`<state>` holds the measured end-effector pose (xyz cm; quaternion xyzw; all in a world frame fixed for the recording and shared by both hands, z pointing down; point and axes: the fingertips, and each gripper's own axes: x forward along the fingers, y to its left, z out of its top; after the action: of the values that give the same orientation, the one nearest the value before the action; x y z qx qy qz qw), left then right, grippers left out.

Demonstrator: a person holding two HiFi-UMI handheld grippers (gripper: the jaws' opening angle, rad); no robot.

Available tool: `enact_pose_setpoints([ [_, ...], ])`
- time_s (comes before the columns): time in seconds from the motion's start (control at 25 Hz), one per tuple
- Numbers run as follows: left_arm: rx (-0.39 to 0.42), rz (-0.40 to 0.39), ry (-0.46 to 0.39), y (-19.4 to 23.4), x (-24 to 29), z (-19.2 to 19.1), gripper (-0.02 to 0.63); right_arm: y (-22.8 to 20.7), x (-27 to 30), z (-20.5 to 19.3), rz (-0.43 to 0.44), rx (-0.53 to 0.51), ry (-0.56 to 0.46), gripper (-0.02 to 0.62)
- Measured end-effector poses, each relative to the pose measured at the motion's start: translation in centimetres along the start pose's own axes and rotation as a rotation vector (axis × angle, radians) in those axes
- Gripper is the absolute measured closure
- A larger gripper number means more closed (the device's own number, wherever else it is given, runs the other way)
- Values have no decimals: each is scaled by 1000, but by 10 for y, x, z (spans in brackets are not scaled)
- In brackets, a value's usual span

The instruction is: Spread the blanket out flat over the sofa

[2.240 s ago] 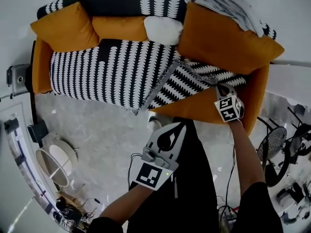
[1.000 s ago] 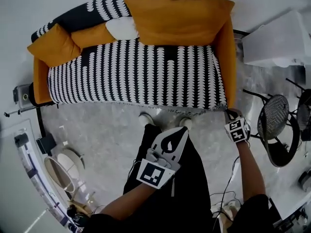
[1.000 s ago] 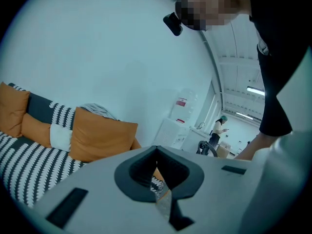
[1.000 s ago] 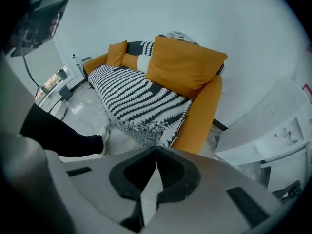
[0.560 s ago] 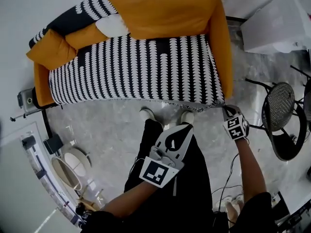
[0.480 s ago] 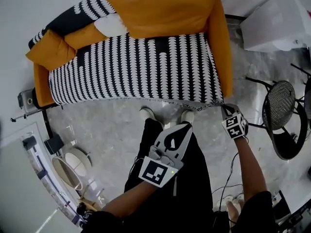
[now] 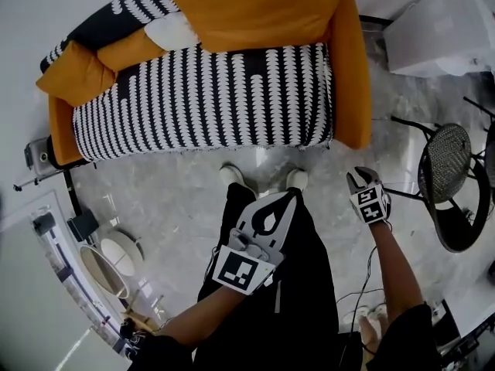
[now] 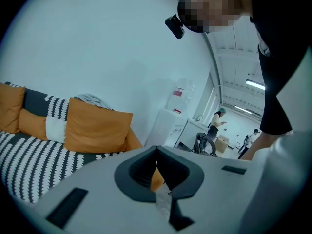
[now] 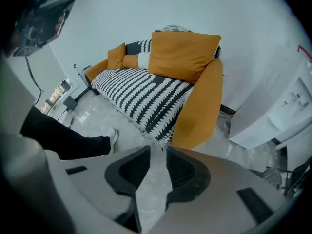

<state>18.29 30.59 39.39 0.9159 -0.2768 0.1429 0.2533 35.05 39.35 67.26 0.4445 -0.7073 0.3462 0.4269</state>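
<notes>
Both grippers are empty now: the right gripper [image 7: 357, 178], jaws apart, has dropped the blanket [image 7: 209, 99] and backed off, the left gripper [image 7: 289, 196] has its jaws together, and the blanket lies flat over the sofa [image 7: 352, 68] at upper centre, so spreading looks done.

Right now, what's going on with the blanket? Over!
Left gripper shut, empty. Right gripper open, empty. Blanket flat on sofa. Nothing in the way.

Ahead of the right hand-held gripper [image 7: 356, 176], the blanket [image 7: 209, 99] is soft woven cloth with a fringed edge, lying on the sofa's [image 7: 352, 91] matt orange fabric. Below it, the floor [image 7: 170, 199] is glossy grey stone. That gripper and the left hand-held gripper [image 7: 291, 198] have matt grey plastic shells.
</notes>
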Motion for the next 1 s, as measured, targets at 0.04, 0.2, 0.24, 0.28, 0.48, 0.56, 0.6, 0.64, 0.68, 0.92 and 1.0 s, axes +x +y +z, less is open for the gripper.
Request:
enact_pose_setpoints([
  [0.04,3,0,1,1,0,-2,597,1,-1,5,2,32,-22,502],
  [0.2,12,6,-3,11,-7,-4,597,7,-9,47,-3,118,-140,500],
  [0.24,12,10,-7,13,-10,-3,597,11,-11,58,-3,119,-161,500],
  [0.28,11,13,-11,15,-13,-2,597,15,-12,67,-5,115,-177,500],
  [0.48,13,16,-26,28,-26,2,597,26,14,86,-26,155,-180,500],
  [0.56,24,21,-26,38,-27,-1,597,25,38,86,-41,214,-167,500],
  [0.6,24,26,-23,44,-27,-4,597,24,51,86,-52,244,-162,500],
  [0.64,19,33,-20,52,-27,-7,597,22,63,87,-64,273,-157,500],
  [0.68,10,42,-18,60,-28,-10,597,21,75,88,-74,300,-151,500],
  [0.92,-28,86,-45,100,-46,-18,597,52,80,116,-90,394,-213,500],
  [1.0,-29,80,-65,107,-53,-7,597,68,49,139,-73,453,-305,510],
])
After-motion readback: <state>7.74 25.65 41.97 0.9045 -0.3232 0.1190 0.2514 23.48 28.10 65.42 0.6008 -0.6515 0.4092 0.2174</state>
